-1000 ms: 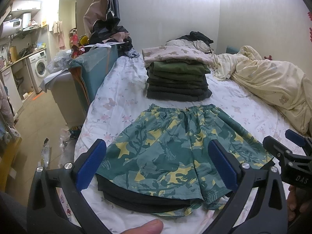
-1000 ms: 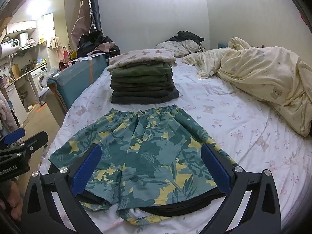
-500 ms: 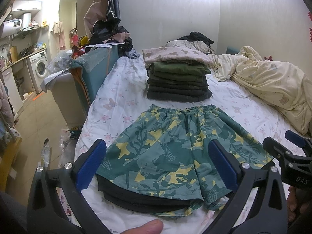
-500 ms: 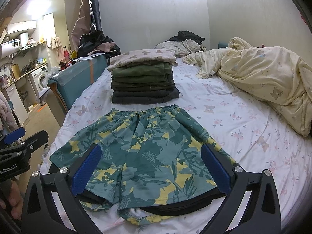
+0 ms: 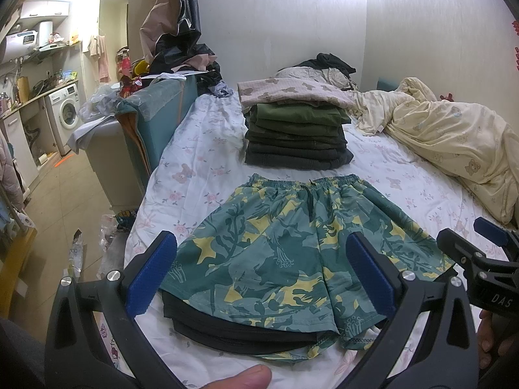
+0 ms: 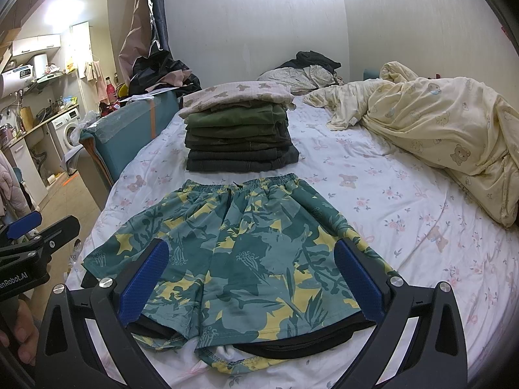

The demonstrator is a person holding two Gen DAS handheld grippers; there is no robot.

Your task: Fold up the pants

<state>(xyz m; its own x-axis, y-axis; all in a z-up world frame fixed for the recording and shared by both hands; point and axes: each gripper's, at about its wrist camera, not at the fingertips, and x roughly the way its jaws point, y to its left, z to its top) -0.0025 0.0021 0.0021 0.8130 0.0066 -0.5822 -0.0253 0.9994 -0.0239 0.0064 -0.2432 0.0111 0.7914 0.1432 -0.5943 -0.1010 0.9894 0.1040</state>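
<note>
lying flat, thin leaf-patterned shorts (image 5: 292, 253) with gathered waistband cover bed sheet (image 5: 201, 162).

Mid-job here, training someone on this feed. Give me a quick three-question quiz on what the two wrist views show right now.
1. True or false: the patterned shorts lie spread flat on the bed, waistband towards the stack of folded clothes.
2. Multiple choice: the left hand-held gripper is A) shut on the shorts, B) open, holding nothing, C) shut on the blanket.
3. Fill in: the crumpled yellow blanket lies on the ___ side of the bed in the right wrist view.

Key
1. True.
2. B; the right hand-held gripper is likewise open, with nothing between its fingers.
3. Right.
</note>
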